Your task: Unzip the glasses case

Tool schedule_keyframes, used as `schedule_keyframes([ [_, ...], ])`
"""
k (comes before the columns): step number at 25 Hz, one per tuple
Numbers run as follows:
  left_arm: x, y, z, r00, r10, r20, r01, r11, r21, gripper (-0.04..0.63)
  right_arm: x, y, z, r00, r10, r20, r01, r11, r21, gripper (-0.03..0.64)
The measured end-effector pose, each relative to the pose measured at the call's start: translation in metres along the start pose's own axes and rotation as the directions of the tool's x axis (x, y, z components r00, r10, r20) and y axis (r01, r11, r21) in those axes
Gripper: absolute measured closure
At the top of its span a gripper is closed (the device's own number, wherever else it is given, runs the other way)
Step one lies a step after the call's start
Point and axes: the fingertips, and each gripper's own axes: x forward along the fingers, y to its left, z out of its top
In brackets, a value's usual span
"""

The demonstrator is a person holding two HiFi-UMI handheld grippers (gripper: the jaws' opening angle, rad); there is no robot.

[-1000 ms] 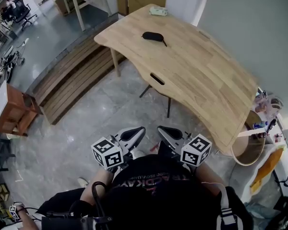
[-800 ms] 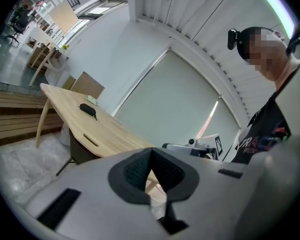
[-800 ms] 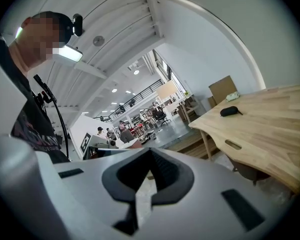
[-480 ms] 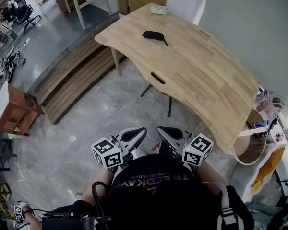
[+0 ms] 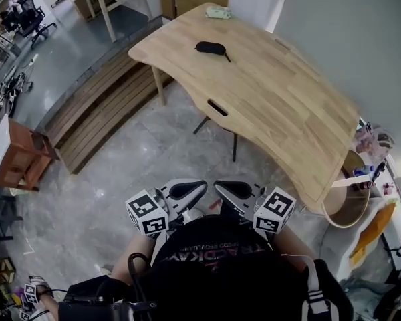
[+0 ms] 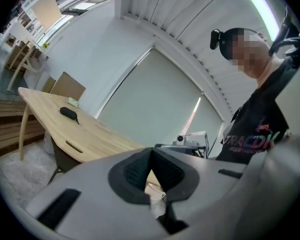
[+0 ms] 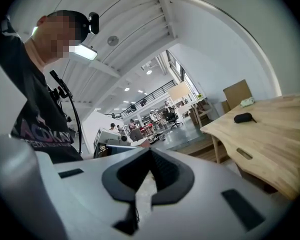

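A black zipped glasses case (image 5: 210, 47) with a short strap lies near the far end of the long wooden table (image 5: 274, 105). It also shows small in the left gripper view, as the case (image 6: 67, 113), and in the right gripper view, as the case (image 7: 243, 117). My left gripper (image 5: 199, 187) and right gripper (image 5: 218, 187) are held close to the person's chest, far from the table, tips turned toward each other. Both are shut with nothing between the pads.
A small pale green object (image 5: 218, 13) lies at the table's far corner. A round wooden bin (image 5: 344, 202) stands by the table's near end. Wooden steps (image 5: 100, 105) run along the left, with a brown cabinet (image 5: 17, 156) beyond. Grey floor lies between me and the table.
Both grippers have rolled slightly and their tips have drawn a little closer together. The view has shifted a little; the case has not moved.
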Motion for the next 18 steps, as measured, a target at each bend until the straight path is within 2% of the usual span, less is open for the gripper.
schedule_keyframes([
  [7,-0.005,-0.002,-0.005,1.000,0.013,0.024,-0.013,1.000,-0.015,0.584,0.003,0.005,-0.004,1.000,-0.011,-0.008,0.011,1.000,0.005,0.600],
  [12,-0.004,0.007,-0.007,0.999,0.035,0.025,-0.034,0.997,-0.074,0.584,0.005,-0.001,-0.004,1.000,-0.025,-0.009,0.025,0.999,0.026,0.600],
  [18,0.010,0.026,0.002,0.998,0.051,0.033,-0.047,0.994,-0.099,0.584,0.005,-0.027,0.010,1.000,-0.022,0.009,0.021,0.998,0.052,0.600],
])
